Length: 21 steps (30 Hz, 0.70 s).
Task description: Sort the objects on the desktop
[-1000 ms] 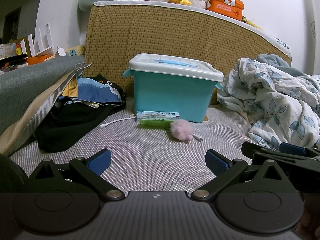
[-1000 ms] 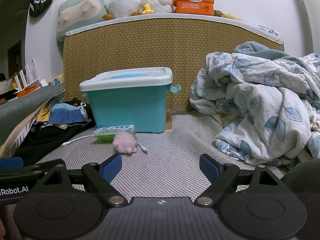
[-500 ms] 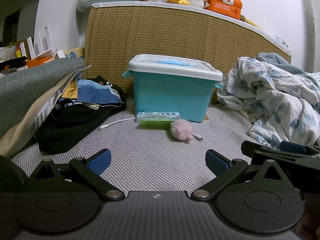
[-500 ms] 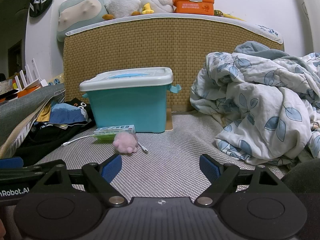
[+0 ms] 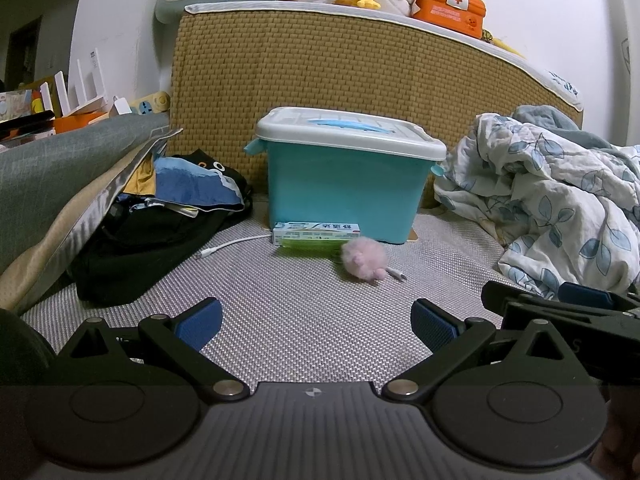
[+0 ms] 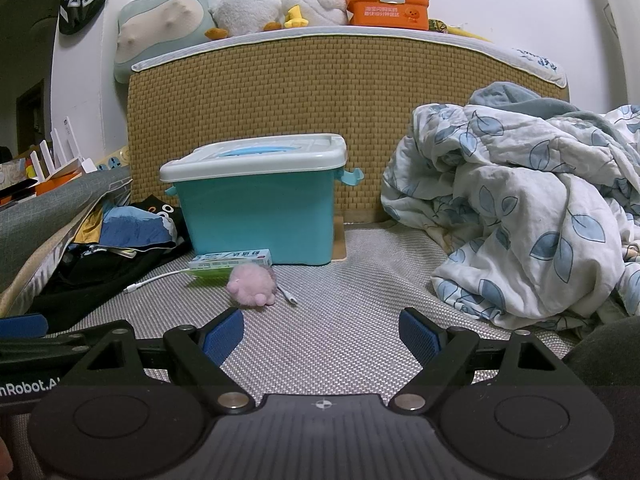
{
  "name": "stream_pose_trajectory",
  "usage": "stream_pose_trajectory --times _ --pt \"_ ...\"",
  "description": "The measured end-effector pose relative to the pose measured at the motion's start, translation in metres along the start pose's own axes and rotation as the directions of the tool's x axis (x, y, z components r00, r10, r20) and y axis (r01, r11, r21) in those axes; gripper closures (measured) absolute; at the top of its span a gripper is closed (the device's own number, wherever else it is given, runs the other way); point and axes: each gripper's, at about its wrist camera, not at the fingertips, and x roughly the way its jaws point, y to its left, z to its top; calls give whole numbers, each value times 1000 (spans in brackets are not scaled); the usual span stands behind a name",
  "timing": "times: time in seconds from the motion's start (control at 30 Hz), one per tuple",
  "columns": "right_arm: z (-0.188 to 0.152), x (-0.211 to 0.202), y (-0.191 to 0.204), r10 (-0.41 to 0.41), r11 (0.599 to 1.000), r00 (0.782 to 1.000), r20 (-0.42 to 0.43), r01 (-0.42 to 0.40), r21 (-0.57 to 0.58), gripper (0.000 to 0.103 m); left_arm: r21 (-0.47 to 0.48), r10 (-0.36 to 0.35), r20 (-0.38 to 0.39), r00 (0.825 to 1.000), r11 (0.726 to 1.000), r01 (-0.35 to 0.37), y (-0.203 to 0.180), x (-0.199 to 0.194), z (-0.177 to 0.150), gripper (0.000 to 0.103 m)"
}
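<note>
A teal storage box (image 5: 346,196) (image 6: 260,216) with a closed white lid stands against the woven headboard. In front of it lie a green-and-white toothpaste carton (image 5: 316,234) (image 6: 230,259), a pink fluffy toy (image 5: 363,259) (image 6: 252,283) and a white cable (image 5: 230,245) (image 6: 154,280). My left gripper (image 5: 316,326) is open and empty, low over the grey mat, well short of the toy. My right gripper (image 6: 322,330) is likewise open and empty; the toy is ahead, to its left. Each gripper shows at the edge of the other's view.
A crumpled leaf-print quilt (image 5: 552,200) (image 6: 520,216) fills the right side. Dark clothes and a bag (image 5: 160,232) (image 6: 100,256) lie on the left beside a grey cushion (image 5: 52,184). Plush toys and an orange first-aid tin (image 6: 386,4) sit on top of the headboard.
The left view has shifted very slightly; the box and toy sit in the same places. Both grippers stay open and nothing has been taken hold of.
</note>
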Motion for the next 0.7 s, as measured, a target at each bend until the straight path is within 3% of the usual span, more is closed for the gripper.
stream_pose_trajectory --times 0.7 --pt "-1 0 2 -1 1000 1000 -2 1 -1 15 1 -2 2 1000 1000 2 0 0 -1 0"
